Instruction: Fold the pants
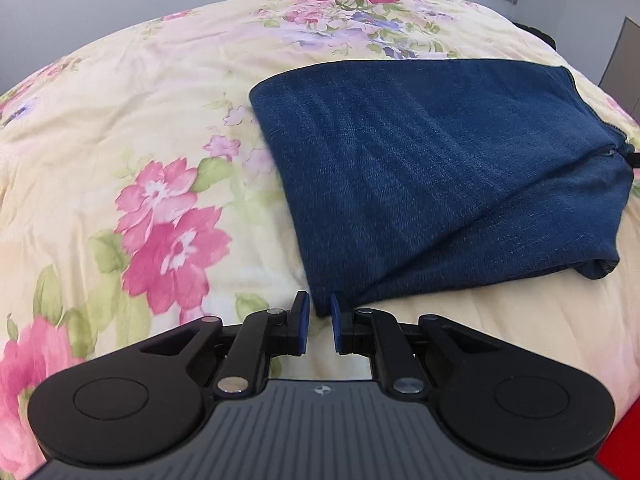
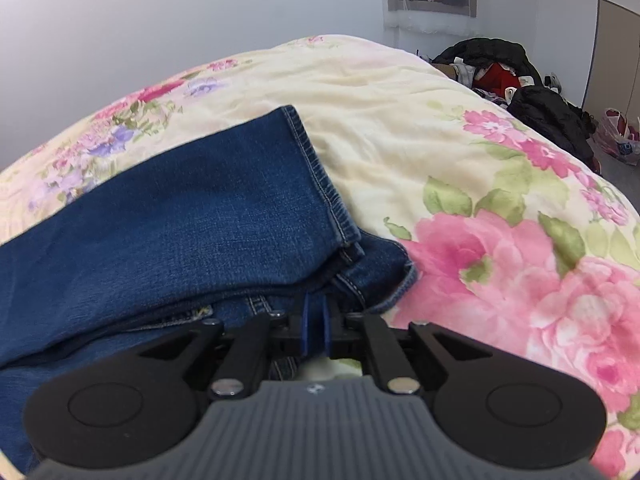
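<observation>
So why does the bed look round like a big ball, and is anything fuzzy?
Left wrist view: the fisheye lens bends the bed into a dome; the jeans look sharp, with soft, even light and no glare. Right wrist view: same bulge, dark rounded corners, and the flowers near the edge look smeared, while the jeans' hem stitching stays clear.

Folded blue jeans (image 2: 168, 216) on floral bedspread (image 2: 400, 132) — right gripper (image 2: 315, 312), jaws narrowly apart over the denim
</observation>
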{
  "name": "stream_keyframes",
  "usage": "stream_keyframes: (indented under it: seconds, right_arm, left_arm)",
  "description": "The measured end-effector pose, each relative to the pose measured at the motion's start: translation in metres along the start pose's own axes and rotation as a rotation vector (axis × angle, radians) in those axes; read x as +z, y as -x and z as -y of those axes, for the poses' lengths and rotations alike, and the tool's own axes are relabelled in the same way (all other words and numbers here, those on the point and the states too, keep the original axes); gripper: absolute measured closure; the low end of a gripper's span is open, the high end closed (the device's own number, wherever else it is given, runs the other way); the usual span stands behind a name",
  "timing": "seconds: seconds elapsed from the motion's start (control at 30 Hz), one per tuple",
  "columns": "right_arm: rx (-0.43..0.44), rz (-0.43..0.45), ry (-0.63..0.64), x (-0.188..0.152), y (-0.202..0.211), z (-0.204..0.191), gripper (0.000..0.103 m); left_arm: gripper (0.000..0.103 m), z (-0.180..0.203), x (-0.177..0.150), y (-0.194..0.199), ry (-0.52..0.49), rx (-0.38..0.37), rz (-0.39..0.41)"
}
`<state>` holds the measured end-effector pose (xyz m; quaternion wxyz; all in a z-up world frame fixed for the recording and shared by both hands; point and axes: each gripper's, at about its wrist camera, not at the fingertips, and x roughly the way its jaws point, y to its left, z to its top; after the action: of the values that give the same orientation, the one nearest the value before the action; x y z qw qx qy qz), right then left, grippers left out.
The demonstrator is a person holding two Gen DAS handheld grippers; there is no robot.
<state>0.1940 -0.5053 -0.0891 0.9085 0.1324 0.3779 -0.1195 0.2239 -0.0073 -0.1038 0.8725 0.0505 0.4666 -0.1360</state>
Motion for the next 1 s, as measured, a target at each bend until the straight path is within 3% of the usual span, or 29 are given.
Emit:
stream_keyframes:
  seconds: [0.07,0.27,0.37,0.63,0.8,0.93,1.0]
  right_arm:
    - [0.024,0.018,-0.061,-0.004,0.015,0.011,0.064]
    - [0.145,-0.006,-0.357,-0.015,0.028,0.053,0.041]
    - [0.165,-0.021,-0.470,-0.019,0.017,0.065,0.040]
    - [0.244,-0.020,-0.692,-0.008,-0.034,0.081,0.040]
    - [0.238,-0.009,-0.662,0.004,-0.056,0.077,0.054]
    - [0.244,0.034,-0.603,0.008,-0.053,0.074,0.075]
    - [0.248,0.056,-0.559,0.011,-0.047,0.071,0.079]
  left_arm:
    - [0.089,0.000,0.000,0.009,0.008,-0.001,0.027]
    - [0.088,0.023,0.031,0.019,-0.021,-0.036,0.086]
    - [0.088,0.042,0.051,0.009,-0.036,-0.053,0.106]
    - [0.088,0.082,0.101,-0.033,0.015,-0.190,0.123]
    - [0.084,0.109,0.137,-0.066,0.003,-0.232,0.122]
    - [0.084,0.128,0.169,-0.101,-0.027,-0.221,0.123]
    - [0.084,0.133,0.183,-0.117,-0.040,-0.201,0.117]
